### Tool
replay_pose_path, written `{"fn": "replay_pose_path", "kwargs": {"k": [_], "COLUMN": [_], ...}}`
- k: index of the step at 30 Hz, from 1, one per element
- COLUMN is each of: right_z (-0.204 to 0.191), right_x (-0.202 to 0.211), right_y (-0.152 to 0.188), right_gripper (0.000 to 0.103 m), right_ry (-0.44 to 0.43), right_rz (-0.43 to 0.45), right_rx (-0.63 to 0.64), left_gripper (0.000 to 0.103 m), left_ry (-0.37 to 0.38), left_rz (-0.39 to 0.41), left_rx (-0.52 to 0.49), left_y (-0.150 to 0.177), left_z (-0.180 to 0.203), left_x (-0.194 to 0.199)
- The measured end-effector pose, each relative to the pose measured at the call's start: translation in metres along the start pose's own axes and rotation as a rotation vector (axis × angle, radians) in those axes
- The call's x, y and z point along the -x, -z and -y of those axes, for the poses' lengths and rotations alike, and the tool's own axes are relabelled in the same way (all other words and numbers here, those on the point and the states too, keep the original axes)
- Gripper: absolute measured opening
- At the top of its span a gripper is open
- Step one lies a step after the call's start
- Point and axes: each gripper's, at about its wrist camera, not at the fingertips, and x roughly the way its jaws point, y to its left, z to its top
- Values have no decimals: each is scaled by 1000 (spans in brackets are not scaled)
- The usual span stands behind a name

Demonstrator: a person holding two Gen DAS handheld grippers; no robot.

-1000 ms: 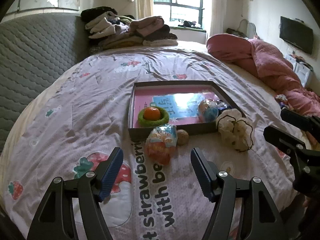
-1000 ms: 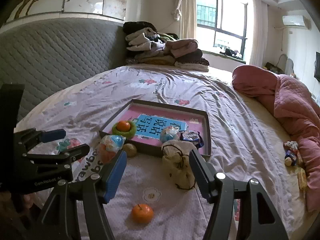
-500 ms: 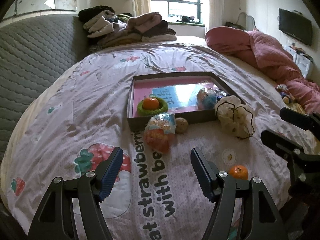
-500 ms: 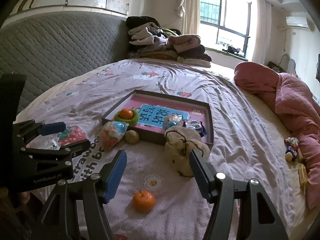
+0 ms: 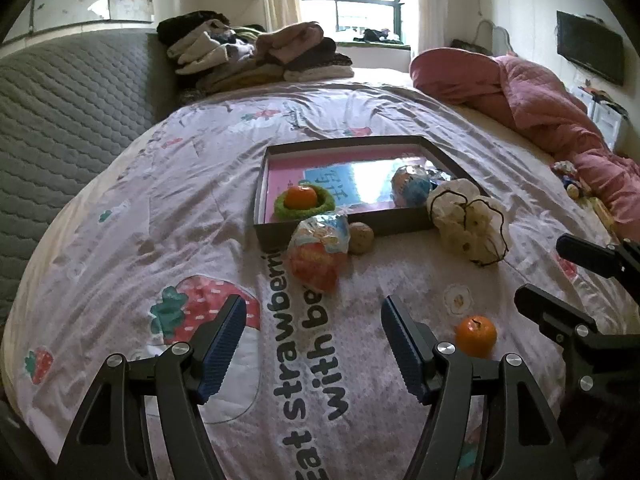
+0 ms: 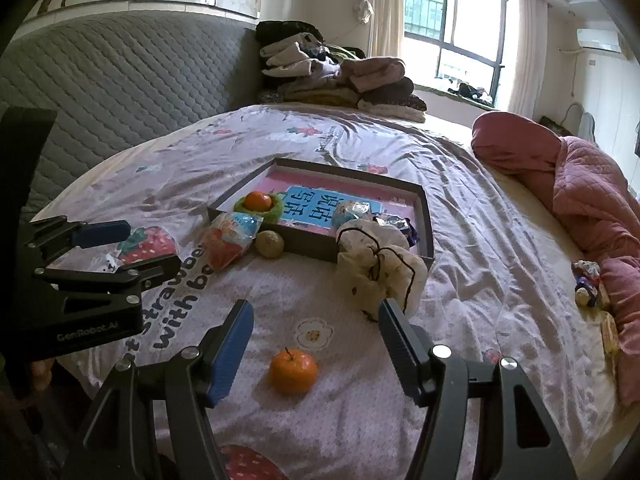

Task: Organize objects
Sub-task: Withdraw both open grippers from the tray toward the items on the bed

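Four loose things on the bed (image 6: 472, 240) outside the tray (image 6: 310, 245): a snack bag (image 6: 228, 240), a small brown ball (image 6: 269, 244), a white pouch (image 6: 376, 268) and an orange (image 6: 293, 366). Judged to be at the picking step, with this orange as the likely target. Seen in the right wrist view ahead of the right gripper (image 6: 316, 348) and between its two fingers, not touched, close to the near edge of the bed and well apart from the tray. Right gripper spread wide and empty. Left gripper (image 5: 312, 344) also wide and empty, aimed more toward the snack bag. For the next move, probably: lower the right gripper, bring one pad to each side of the orange at its widest part, close gently (soft bedding below, so some risk of rolling away), then lift over the front wall of the tray and set down on a bare part of the pink floor. No real long axis for the orange, being round; stem side up, leaning only a little. Different for the snack bag: long axis from the front wall of the tray toward the near edge of the bed, blue end at the wall, touching or only just beside, impossible to tell. Already inside the tray, at its front left corner: a second orange (image 6: 258, 201) sitting in a green ring (image 6: 276, 211).
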Motion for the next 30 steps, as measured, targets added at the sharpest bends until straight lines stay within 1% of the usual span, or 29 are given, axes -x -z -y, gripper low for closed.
{"fn": "replay_pose_path", "kwargs": {"k": [17,30], "right_z": [4,2], "right_x": [2,-3], "right_y": [16,30], "right_gripper": [64,64], "right_ry": [1,-25], "right_rz": [-21,-54], "right_rx": [-12,-9], "left_gripper": [71,71], "left_ry": [-4,11], "left_rz": [-33,-68], "left_rx": [-11,4], "left_y": [14,31], "left_z": [4,-1], "left_x": [-2,-10]}}
